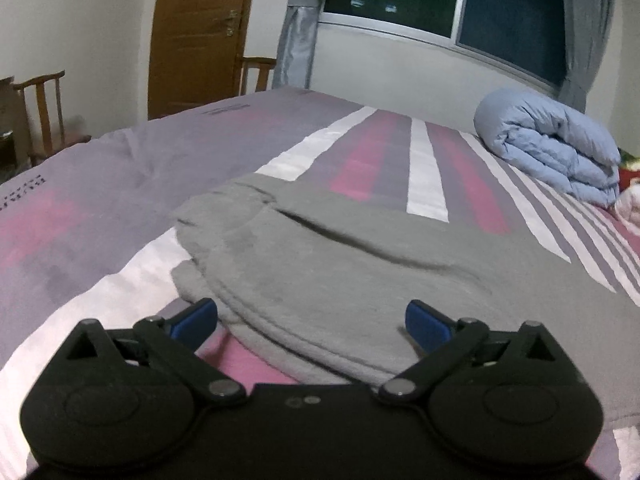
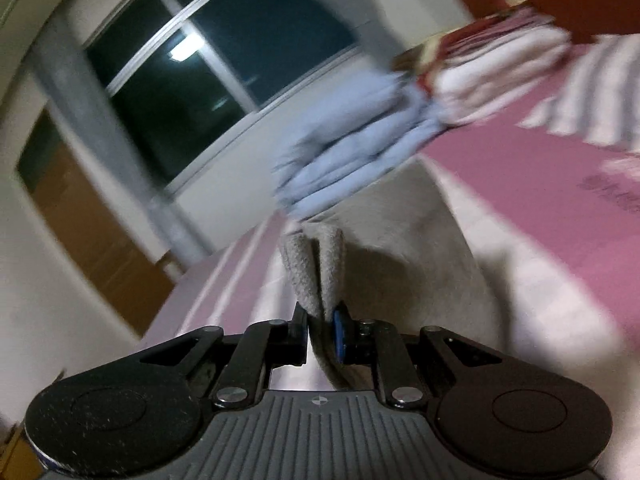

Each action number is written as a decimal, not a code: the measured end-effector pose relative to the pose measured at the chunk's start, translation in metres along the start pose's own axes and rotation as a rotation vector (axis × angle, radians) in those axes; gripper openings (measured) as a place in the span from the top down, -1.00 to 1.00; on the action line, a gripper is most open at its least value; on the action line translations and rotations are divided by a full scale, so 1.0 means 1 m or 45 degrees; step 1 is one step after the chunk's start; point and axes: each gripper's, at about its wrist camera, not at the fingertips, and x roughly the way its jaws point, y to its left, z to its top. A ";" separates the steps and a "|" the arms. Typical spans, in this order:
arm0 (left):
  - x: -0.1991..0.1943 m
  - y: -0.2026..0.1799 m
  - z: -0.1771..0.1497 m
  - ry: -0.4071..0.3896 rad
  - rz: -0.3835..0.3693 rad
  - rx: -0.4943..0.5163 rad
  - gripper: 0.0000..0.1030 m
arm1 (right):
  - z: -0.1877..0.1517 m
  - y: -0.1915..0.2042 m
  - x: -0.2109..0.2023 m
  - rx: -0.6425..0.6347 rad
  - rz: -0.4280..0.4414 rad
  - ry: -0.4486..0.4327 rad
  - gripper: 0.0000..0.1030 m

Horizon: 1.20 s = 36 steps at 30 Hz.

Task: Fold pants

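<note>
The soft grey pants (image 1: 320, 264) lie in a heap on the bed with the purple, pink and white striped cover (image 1: 100, 200), near the front edge. The left gripper (image 1: 311, 318) hangs just over the near edge of the pants, and its two blue-tipped fingers (image 1: 196, 316) are spread wide apart with nothing pinched. The right gripper (image 2: 322, 326) has its fingers squeezed almost together on a fold of the grey pants (image 2: 316, 268), and the cloth sticks up between them. That picture is blurry and tilted. Behind the pants, to the right, sits a puffy light blue quilt (image 1: 552, 148) folded into a roll. There is dark writing on the bed cover to the left of the pants, but it is too small to read. Far behind the pants are a dark window (image 1: 460, 4), grey curtains (image 1: 300, 28), a brown wooden door (image 1: 200, 32) and wooden chairs (image 1: 40, 112).
</note>
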 end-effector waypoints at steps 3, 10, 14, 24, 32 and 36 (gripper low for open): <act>0.000 0.008 -0.001 0.001 -0.008 -0.025 -0.83 | -0.031 0.040 0.035 -0.044 0.096 0.118 0.74; -0.002 0.021 -0.002 0.005 -0.003 -0.053 -0.83 | -0.166 0.091 0.111 -0.282 0.150 0.582 0.74; -0.004 0.029 -0.003 0.006 -0.003 -0.096 -0.83 | -0.175 0.078 0.119 -0.195 0.160 0.559 0.74; 0.000 0.029 -0.003 0.016 0.018 -0.106 -0.83 | -0.178 0.117 0.123 -0.259 0.330 0.537 0.73; -0.001 0.031 -0.004 0.024 0.023 -0.120 -0.83 | -0.211 0.126 0.136 -0.438 0.286 0.628 0.62; 0.000 0.029 -0.004 0.026 0.023 -0.109 -0.83 | -0.219 0.144 0.108 -0.560 0.408 0.599 0.16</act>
